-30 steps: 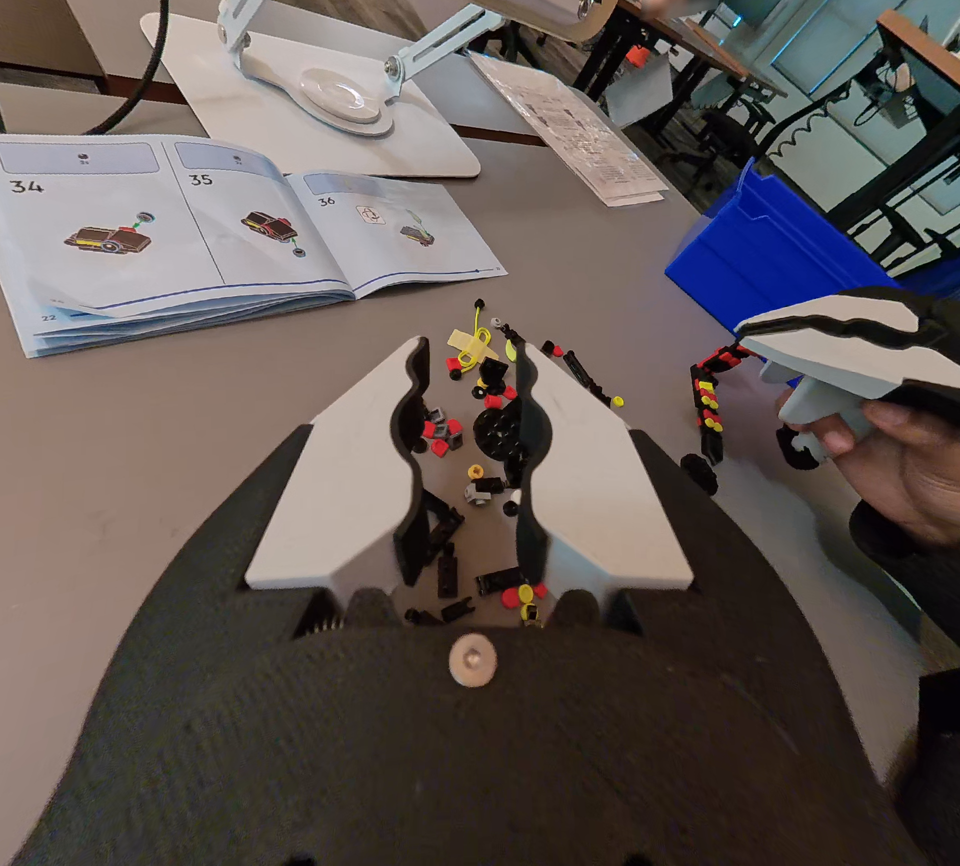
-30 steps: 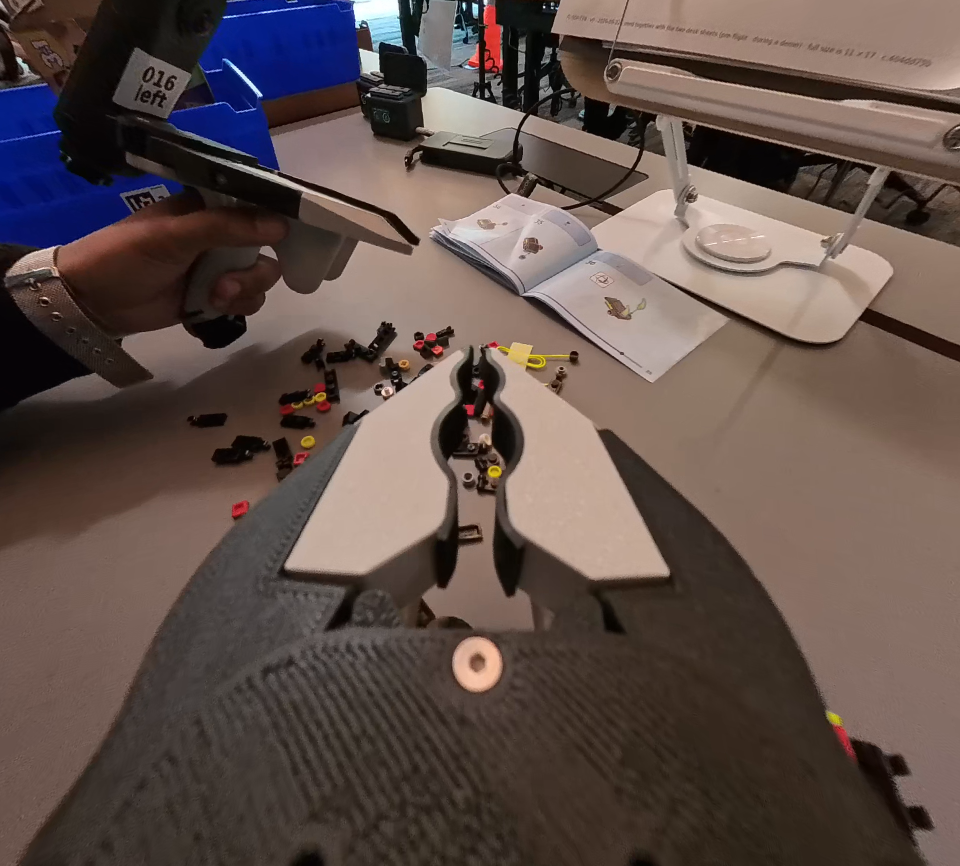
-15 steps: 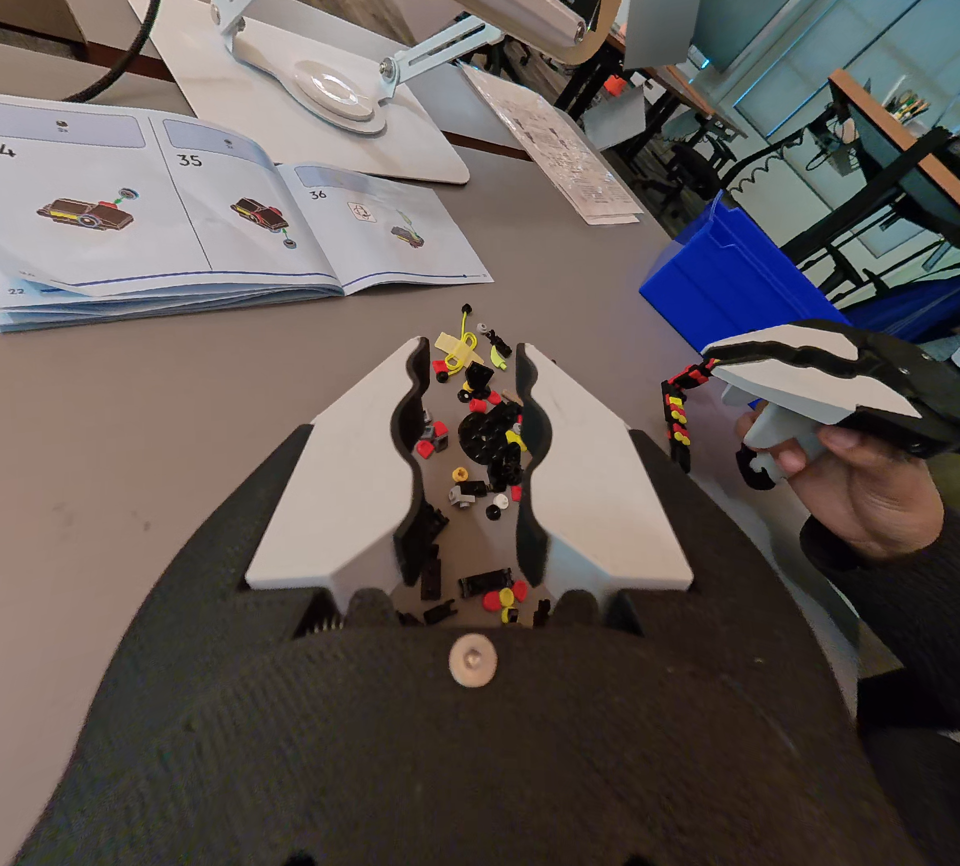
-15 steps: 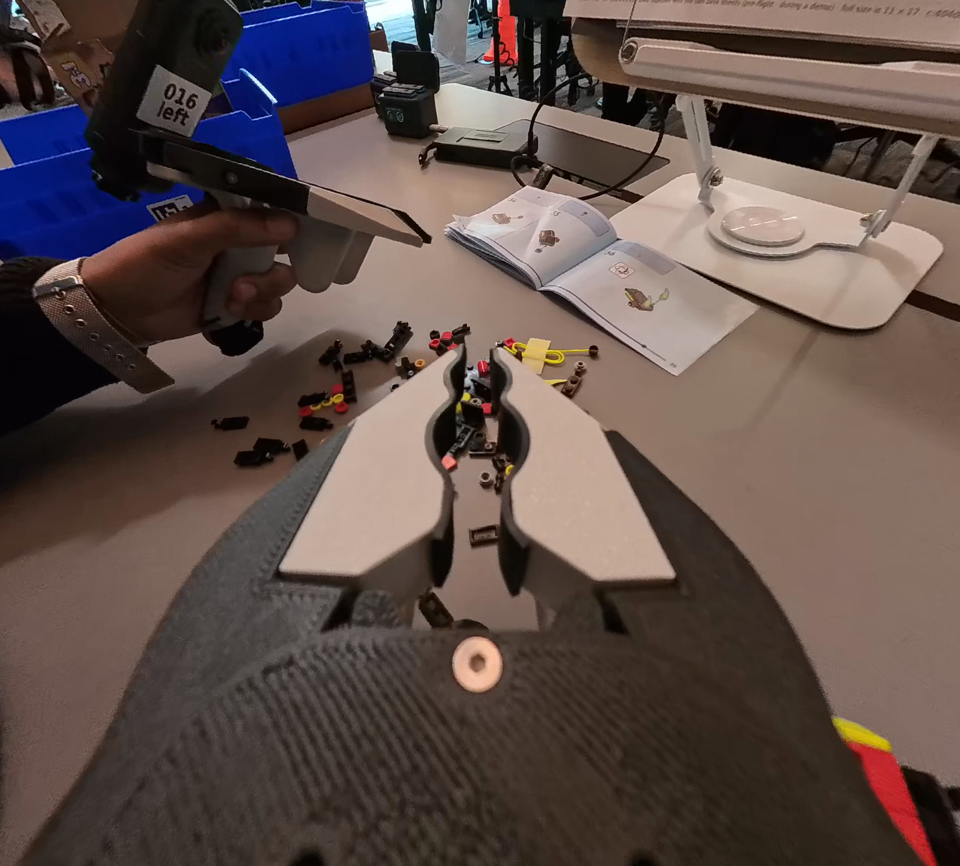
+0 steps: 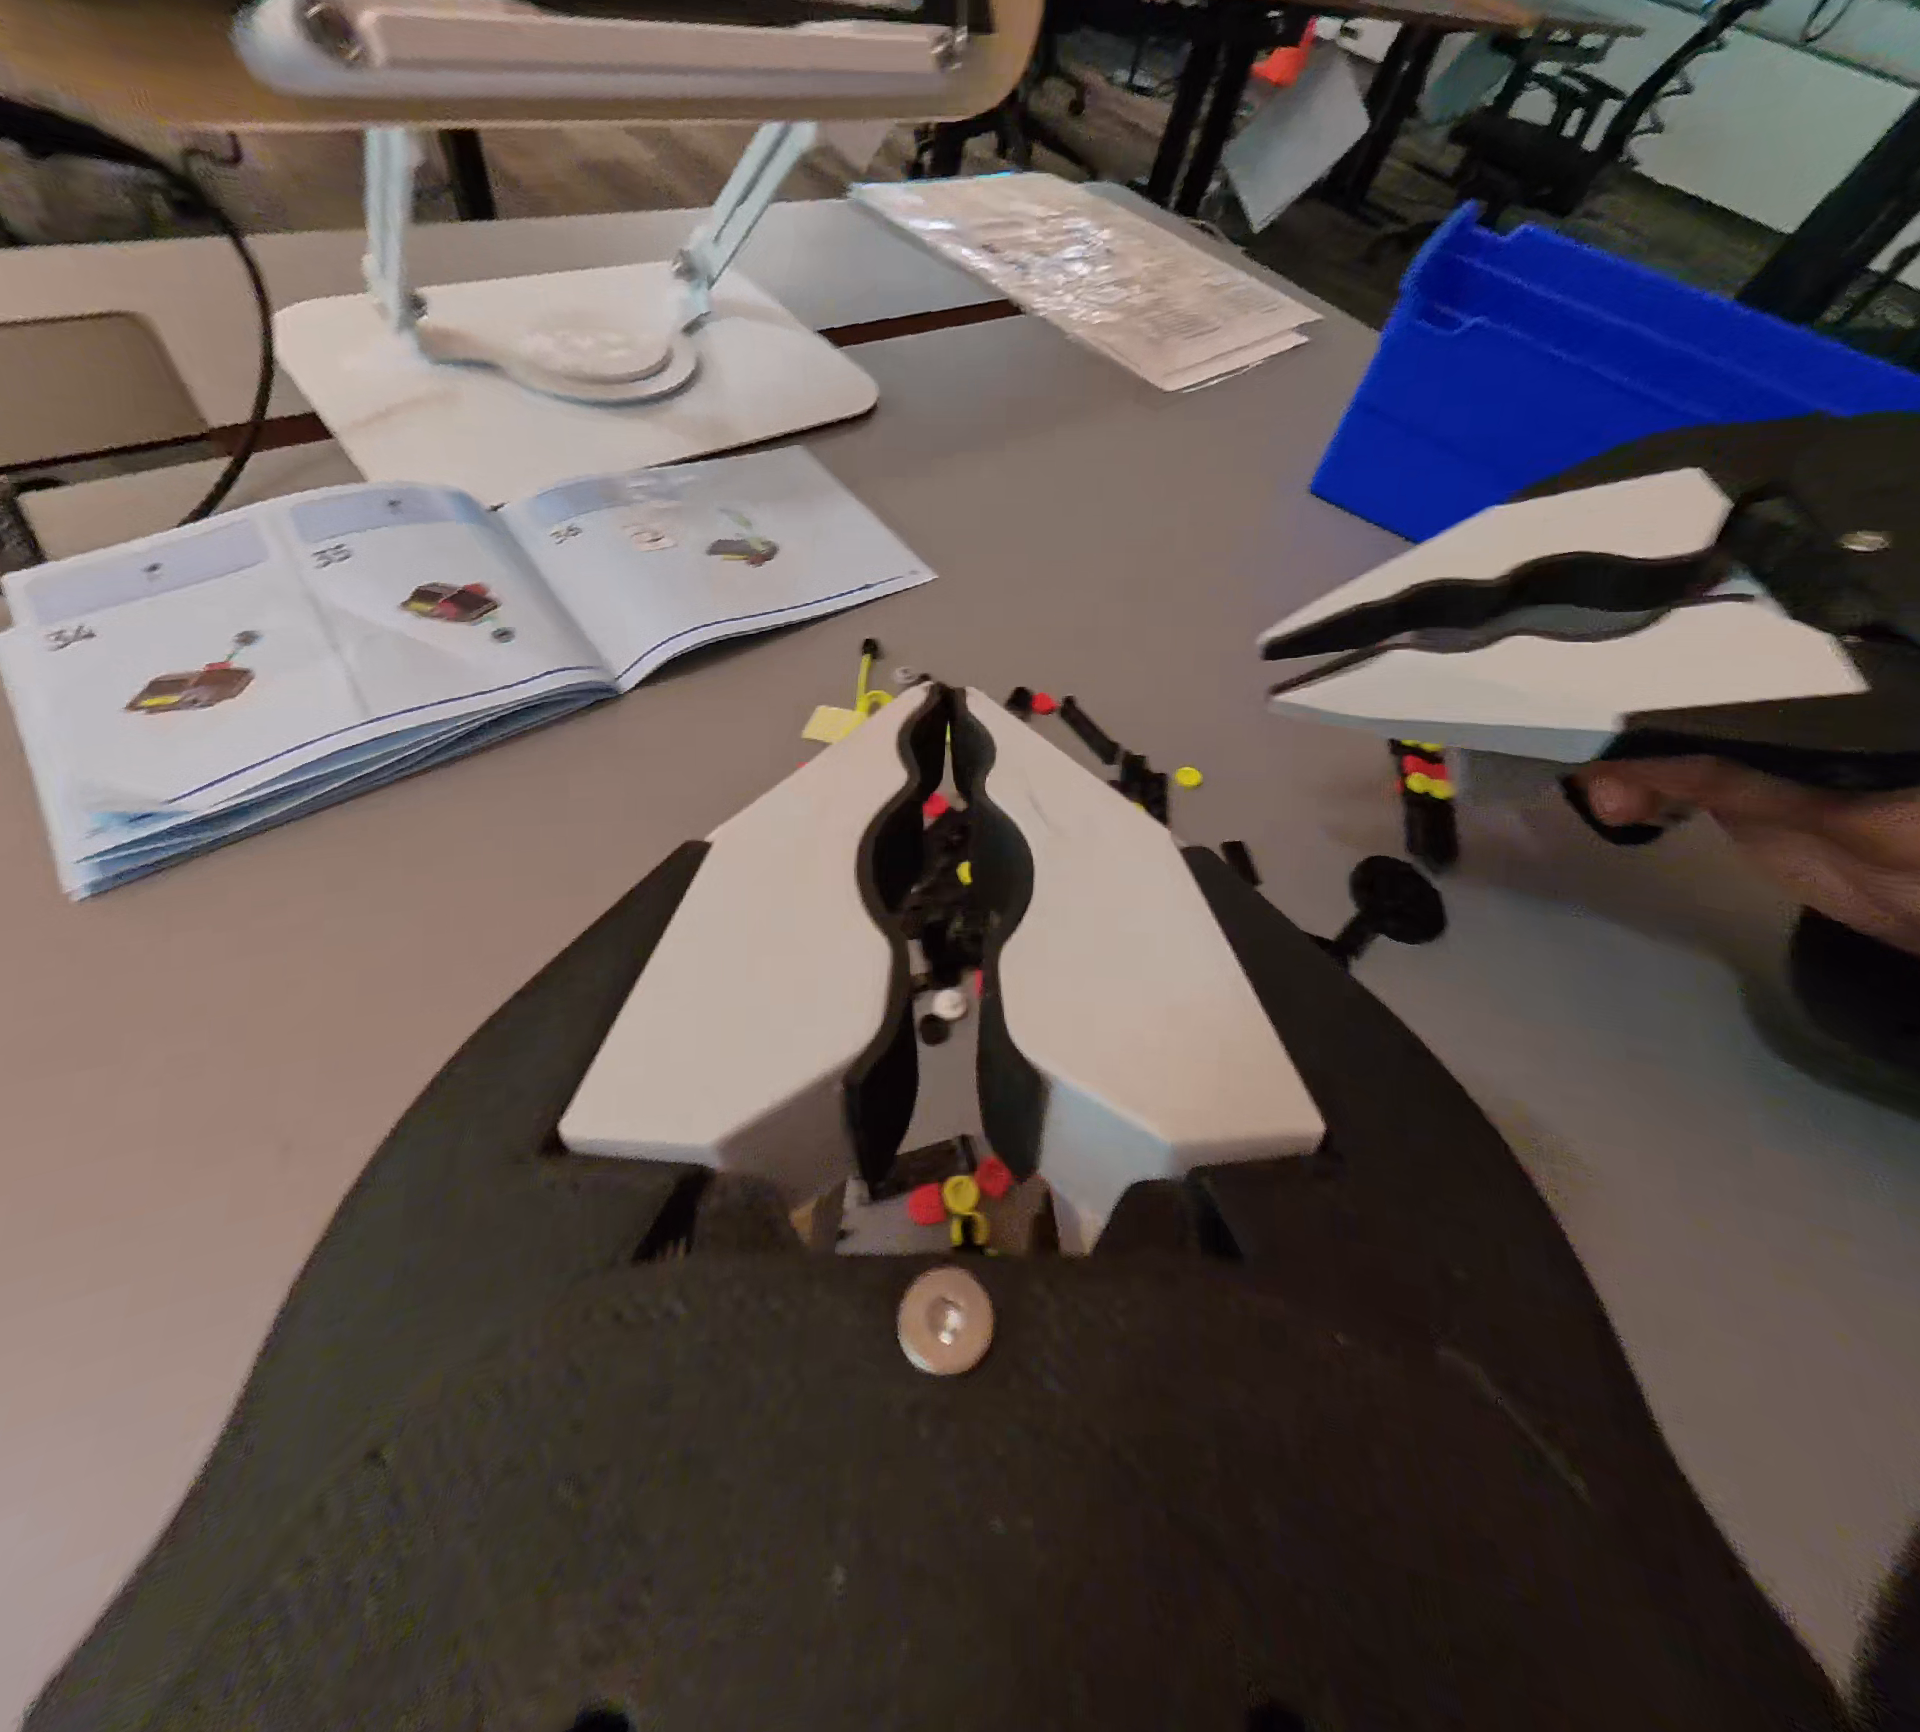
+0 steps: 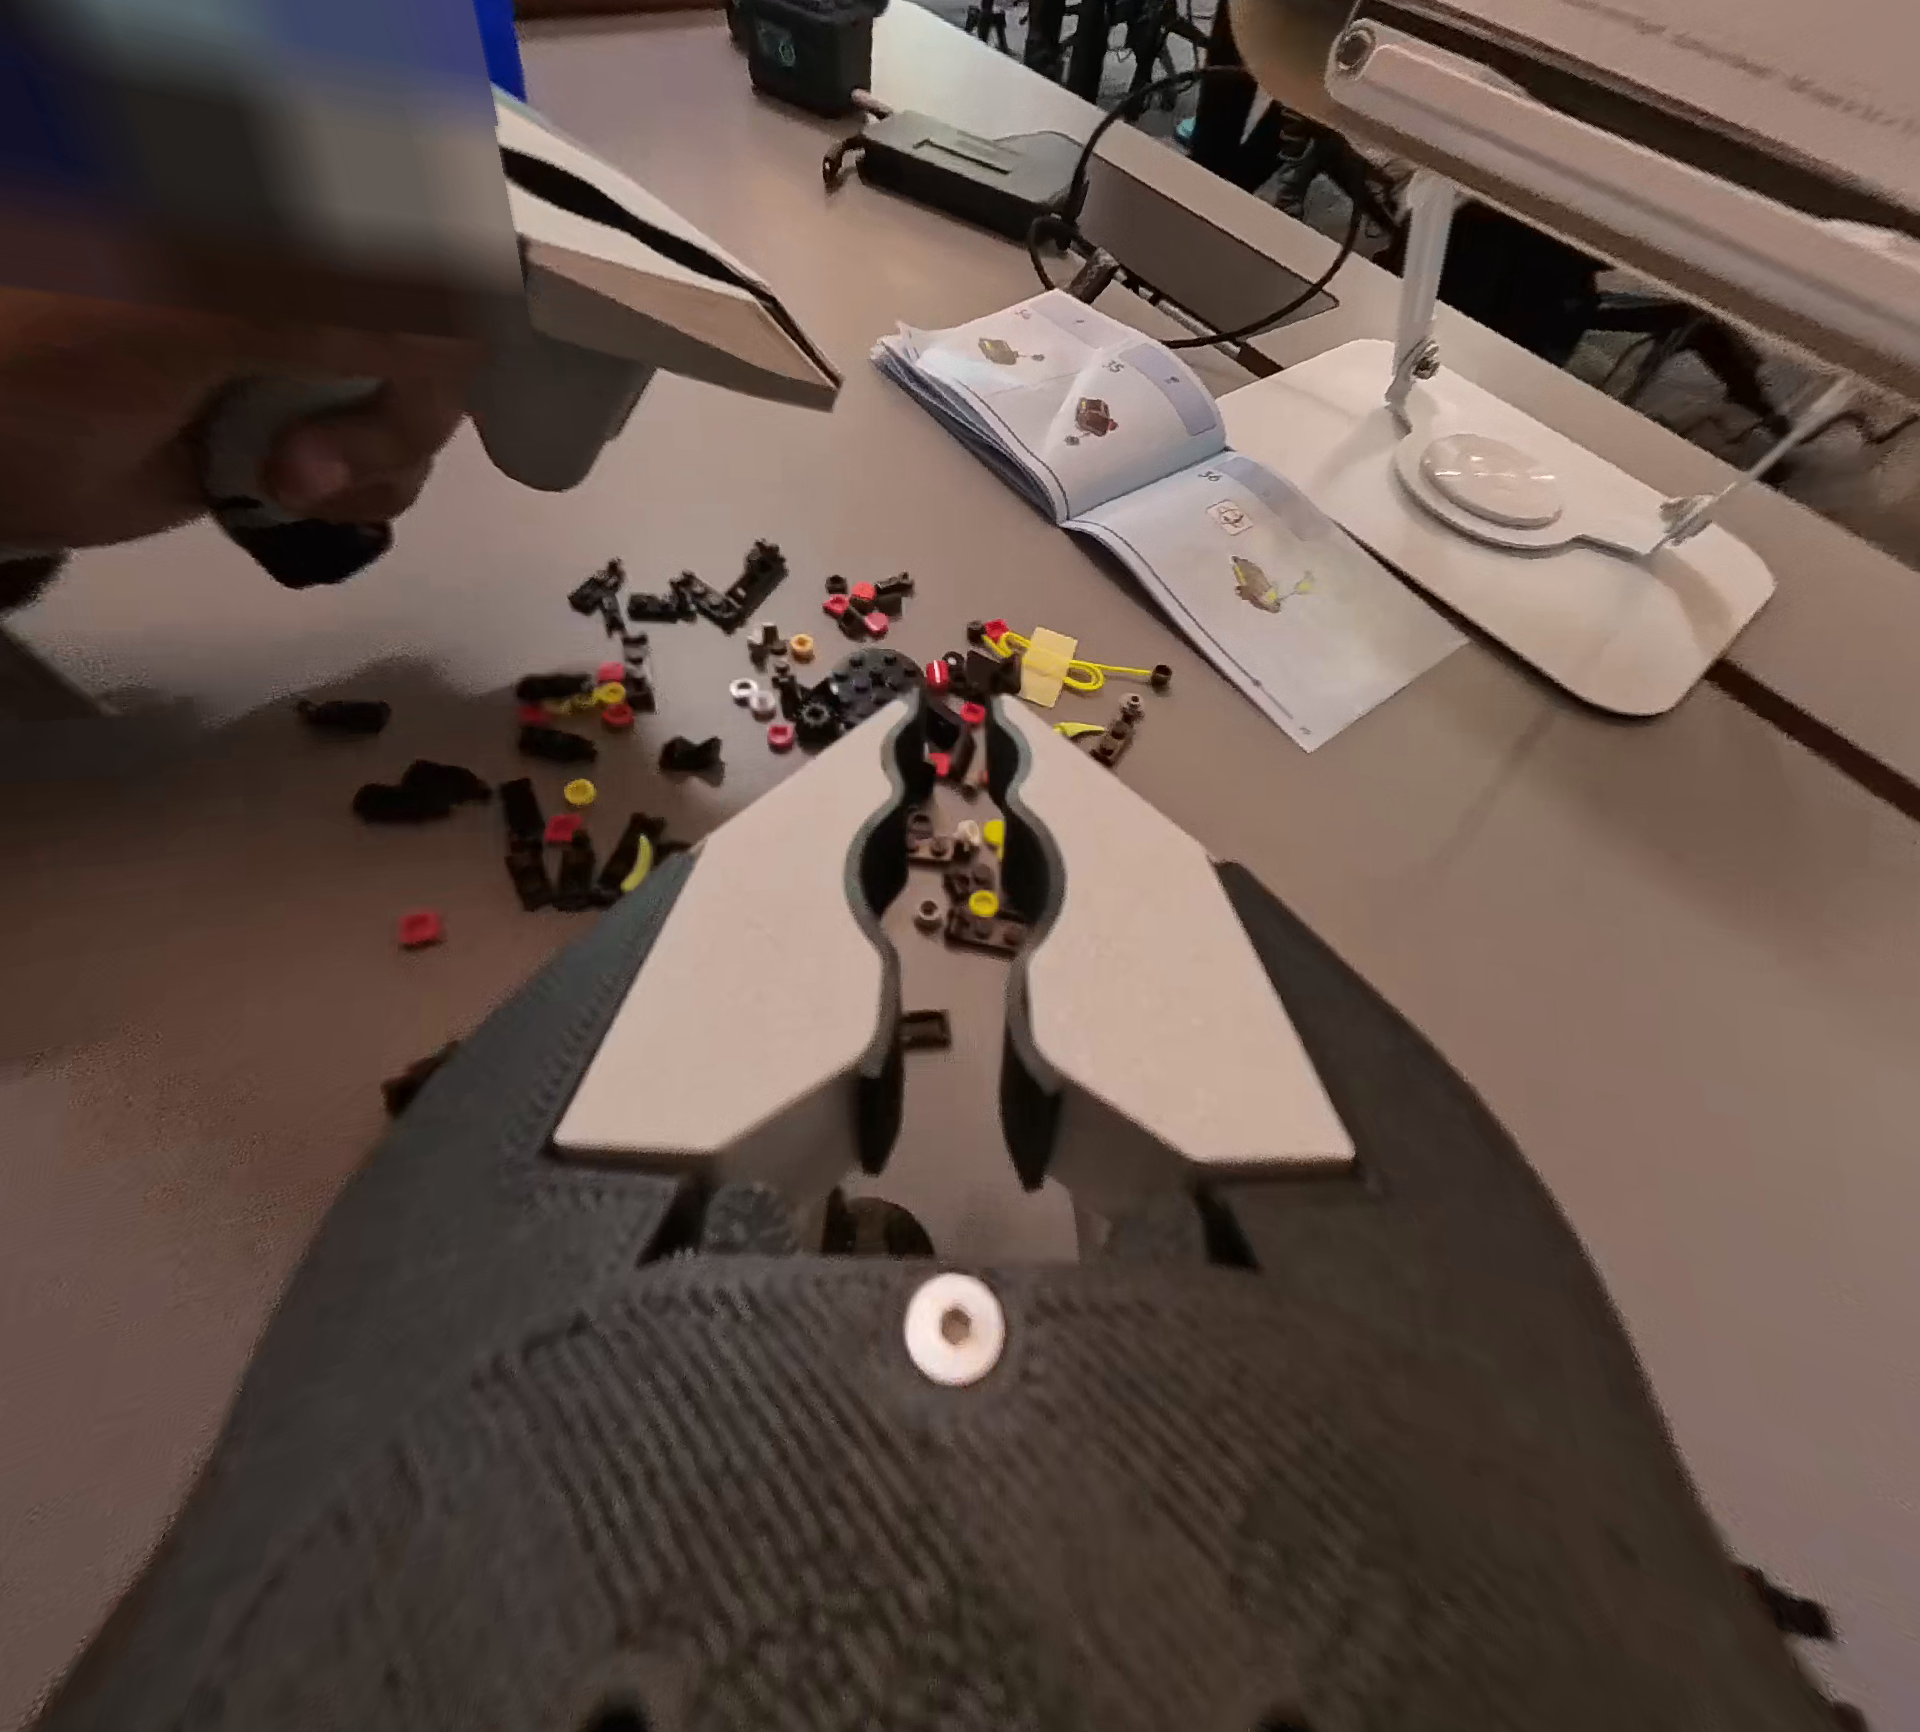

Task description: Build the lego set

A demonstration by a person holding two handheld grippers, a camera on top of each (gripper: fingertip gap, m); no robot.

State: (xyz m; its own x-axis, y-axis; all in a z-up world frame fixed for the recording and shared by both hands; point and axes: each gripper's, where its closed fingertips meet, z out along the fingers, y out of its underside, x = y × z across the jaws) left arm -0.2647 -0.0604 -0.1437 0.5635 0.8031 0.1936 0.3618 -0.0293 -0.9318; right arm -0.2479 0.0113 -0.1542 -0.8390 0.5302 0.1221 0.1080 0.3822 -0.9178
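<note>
Two grippers hang above a grey table [image 6: 1558, 1007] strewn with loose lego pieces [image 6: 727, 695]. The left gripper [image 5: 948, 697] has its tips pressed together over the pile, holding nothing; the right gripper [image 6: 951, 716] shows a narrow gap between its tips, also empty. A part-built strip [image 5: 1423, 783] lies just below the right gripper in the left view. An open booklet [image 5: 416, 622] lies beyond the pieces, a stand [image 5: 582, 373] behind it, and a blue bin [image 5: 1558, 394] at the far edge. Bare tabletop stretches near both sides.

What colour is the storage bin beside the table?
Blue storage bin; clearest in the left wrist view.
</note>
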